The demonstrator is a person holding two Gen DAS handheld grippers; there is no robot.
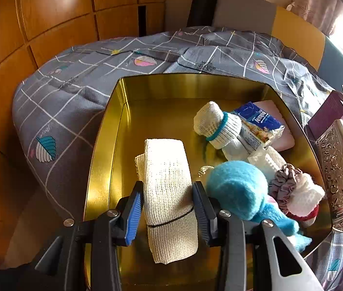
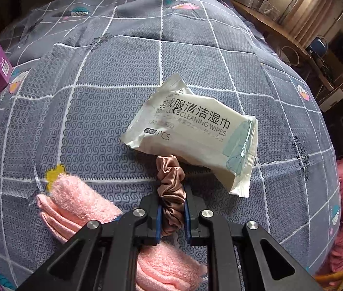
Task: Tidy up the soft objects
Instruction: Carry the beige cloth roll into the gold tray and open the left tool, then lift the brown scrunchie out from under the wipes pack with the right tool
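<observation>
Closest in, the left gripper (image 1: 167,208) has its two jaws pressed against the sides of one rolled white mesh cloth (image 1: 167,194), bound by a thin black band, and holds it over the gold tin (image 1: 103,145). Just right of that roll, inside the tin, lies one fuzzy blue plush toy (image 1: 241,191), and beside it one grey scrunchie (image 1: 284,186) touching one white-and-red knitted bundle (image 1: 305,198). Farther back in the tin I count one white mesh roll with two teal bands (image 1: 216,125), one blue tissue pack (image 1: 260,126) leaning on it, and one pink flat item (image 1: 280,123) under the pack. To the right of the tin stand one embossed silver lid (image 1: 341,177) and one purple box (image 1: 329,114).

The right gripper (image 2: 172,208) pinches one brown satin scrunchie (image 2: 171,189) between its jaws, above the grey checked bedspread (image 2: 93,111). Beneath and to the left of it lies one folded pink towel (image 2: 79,203). Just beyond the scrunchie rests one white pack of cleaning wipes (image 2: 195,133), flat on the bedspread. The purple box appears again at the far left edge.
</observation>
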